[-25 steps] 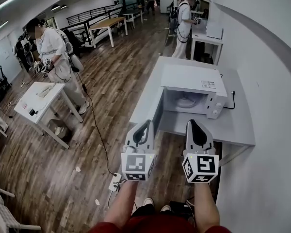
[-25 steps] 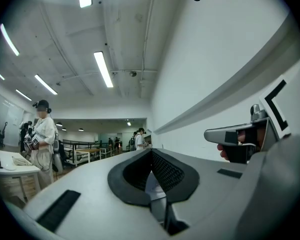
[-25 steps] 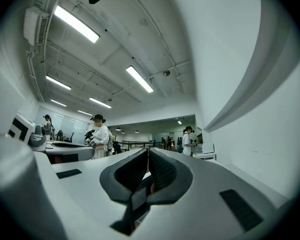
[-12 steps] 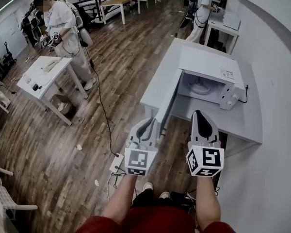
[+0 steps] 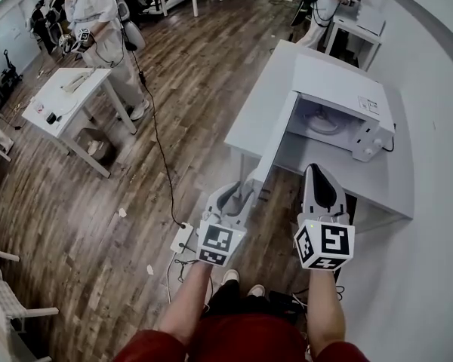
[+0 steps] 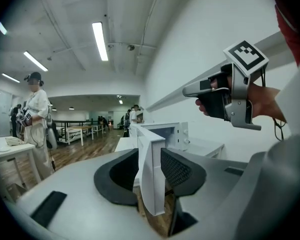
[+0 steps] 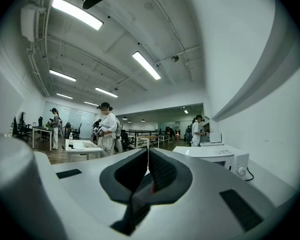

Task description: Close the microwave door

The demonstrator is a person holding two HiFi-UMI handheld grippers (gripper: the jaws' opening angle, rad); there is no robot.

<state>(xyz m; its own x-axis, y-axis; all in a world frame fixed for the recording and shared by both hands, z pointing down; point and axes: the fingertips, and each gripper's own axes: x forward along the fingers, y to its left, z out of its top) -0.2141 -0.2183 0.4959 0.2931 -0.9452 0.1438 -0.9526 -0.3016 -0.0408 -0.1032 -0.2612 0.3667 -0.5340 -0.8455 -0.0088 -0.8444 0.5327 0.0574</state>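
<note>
Microwave (image 5: 340, 89) sits on the table (image 5: 379, 181), its door (image 6: 151, 174) swung wide open, free edge standing between the left gripper (image 5: 238, 194) fingers, which have just spread wide, not pressing. Right gripper (image 5: 315, 173) fingers closed, empty. Door looks light, stiff, hinged: push the outer edge, easy does it

The open microwave door (image 5: 278, 138) blocks the left; bare table (image 5: 325, 170) right of it is free.
</note>
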